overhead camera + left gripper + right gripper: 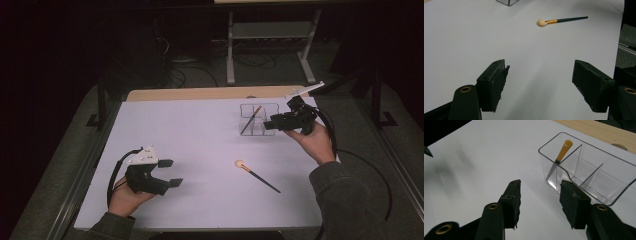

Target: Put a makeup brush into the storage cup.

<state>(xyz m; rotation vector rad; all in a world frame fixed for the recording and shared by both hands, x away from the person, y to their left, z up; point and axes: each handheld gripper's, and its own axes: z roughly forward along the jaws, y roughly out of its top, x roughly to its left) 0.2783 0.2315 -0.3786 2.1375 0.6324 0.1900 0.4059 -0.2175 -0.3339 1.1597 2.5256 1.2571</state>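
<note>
Makeup brush [257, 176] lies loose; both grippers, left [169, 173] and right [268, 123], spread empty; the clear organizer [258, 120] probably tips if nudged.

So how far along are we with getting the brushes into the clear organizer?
One brush already stands tilted in an end compartment of the clear organizer. Nothing is in hand: the right gripper is open beside the organizer, and the left gripper is open over the table. The second brush lying on the table is left.
</note>
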